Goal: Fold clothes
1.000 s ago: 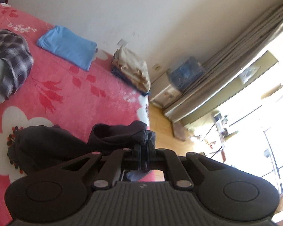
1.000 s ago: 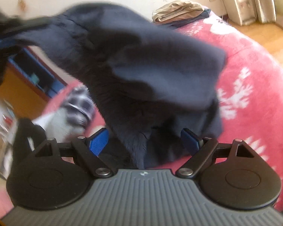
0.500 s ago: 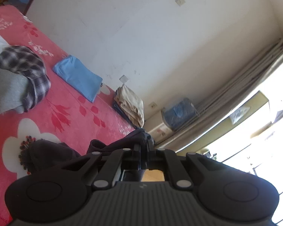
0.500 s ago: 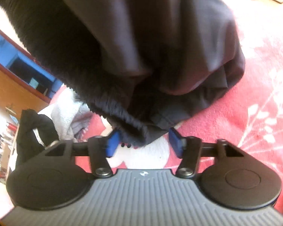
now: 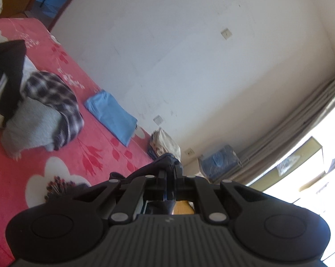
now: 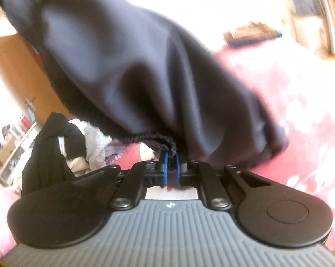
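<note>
A dark navy garment with an elastic hem hangs lifted above the red flowered bed, filling the right wrist view. My right gripper is shut on its gathered hem. My left gripper is shut on another part of the same dark garment, which bunches at its fingertips and hangs below, mostly hidden by the gripper body.
On the bed lie a heap of grey and plaid clothes, a folded blue garment and a folded beige stack by the wall. A black garment lies at the left. Curtains and a window stand at the right.
My right gripper has closed from open onto the garment's hem. My left gripper has tilted upward, lifting the garment off the bed.
</note>
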